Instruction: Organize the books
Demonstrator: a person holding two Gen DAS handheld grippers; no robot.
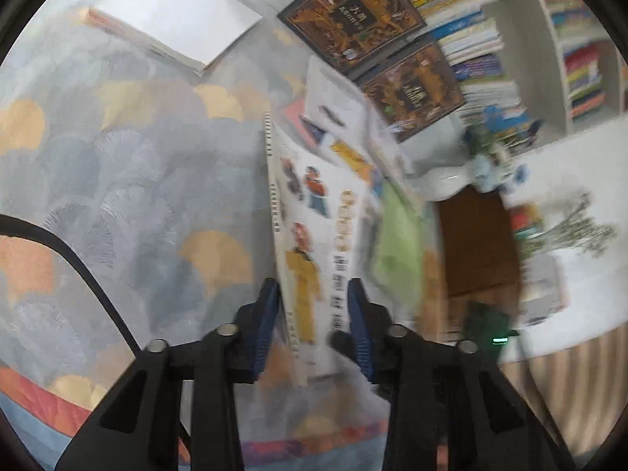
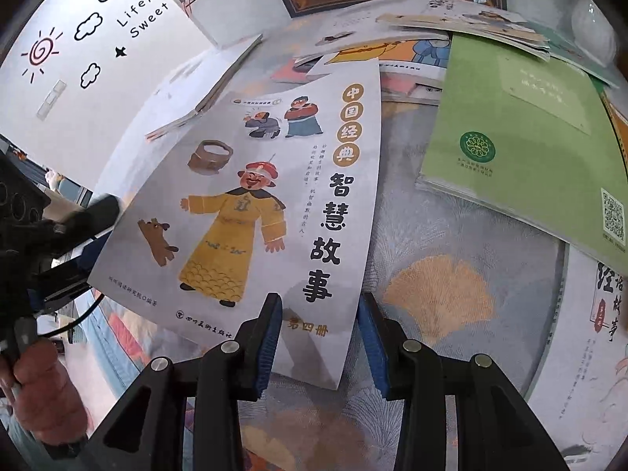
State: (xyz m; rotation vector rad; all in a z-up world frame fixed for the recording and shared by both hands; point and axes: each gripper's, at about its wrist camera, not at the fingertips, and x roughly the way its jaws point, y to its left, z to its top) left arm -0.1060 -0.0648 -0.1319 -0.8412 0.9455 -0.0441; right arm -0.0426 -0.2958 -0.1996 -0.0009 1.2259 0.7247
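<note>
Soft carpet (image 1: 129, 165) with round grey and yellow shapes is lying under everything, and a bookshelf (image 1: 549, 39) packed with colourful books is standing at the far side. Lots of books are lying about on the carpet. One thin white picture book (image 2: 251, 212), with a laughing man in a yellow robe on its cover, is being held up off the carpet, tilted. The left gripper (image 1: 314, 314) is pinching this book by one edge, with its blue pads pressing on both sides of the cover. In the right wrist view, that same left gripper (image 2: 84, 243) is showing as a dark shape at the book's left edge, and a hand (image 2: 43, 384) is showing below it. The right gripper (image 2: 320, 337) is sitting at the bottom edge of the book. One blue pad is lying over the cover, and the other is standing clear beside the book's corner, so these jaws are looking spread apart and not pinching. A green book (image 2: 522, 145) is lying on the carpet just to the right, partly under other books. Two dark books with gold patterns (image 1: 353, 15) are leaning near the shelf. A plain white book (image 1: 176, 19) is lying well apart from the pile.
</note>
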